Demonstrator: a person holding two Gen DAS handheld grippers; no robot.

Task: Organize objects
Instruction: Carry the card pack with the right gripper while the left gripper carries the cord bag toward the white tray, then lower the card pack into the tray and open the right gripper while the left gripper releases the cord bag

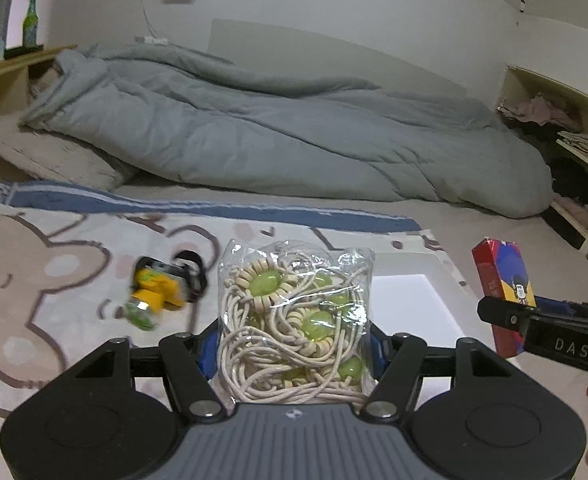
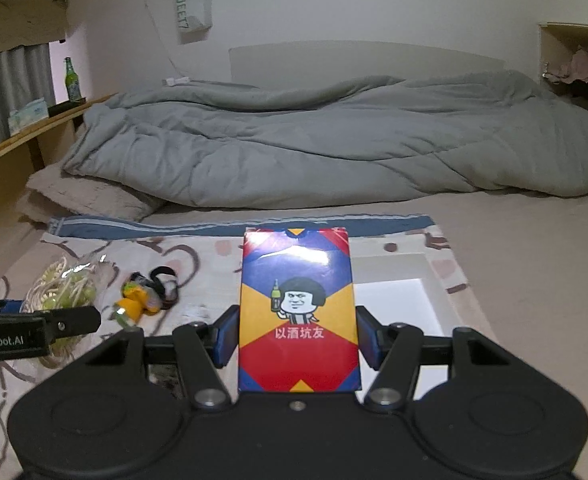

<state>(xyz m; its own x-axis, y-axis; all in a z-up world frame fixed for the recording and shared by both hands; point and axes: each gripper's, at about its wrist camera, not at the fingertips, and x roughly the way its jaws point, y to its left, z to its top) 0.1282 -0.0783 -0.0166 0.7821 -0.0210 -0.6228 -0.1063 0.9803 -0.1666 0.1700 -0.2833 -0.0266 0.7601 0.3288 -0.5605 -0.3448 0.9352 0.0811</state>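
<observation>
My left gripper (image 1: 294, 348) is shut on a clear plastic bag of cream cords and green beads (image 1: 294, 304), held upright above the bear-print mat (image 1: 53, 264). To its right, my right gripper (image 2: 297, 336) is shut on a red, blue and yellow card box (image 2: 298, 312), its blue pads pressing both long sides. That box (image 1: 502, 280) and the right gripper (image 1: 510, 320) also show at the right edge of the left wrist view. A low white tray (image 1: 406, 264) lies on the mat just ahead, behind the card box (image 2: 390, 266). A yellow toy with black straps (image 1: 157, 288) lies on the mat to the left.
A rumpled grey duvet (image 1: 273, 136) and a pillow (image 1: 53, 156) fill the bed behind the mat. A wooden ledge at the left carries a green bottle (image 1: 31, 22). Open shelves with clothes (image 1: 566, 132) stand at the right.
</observation>
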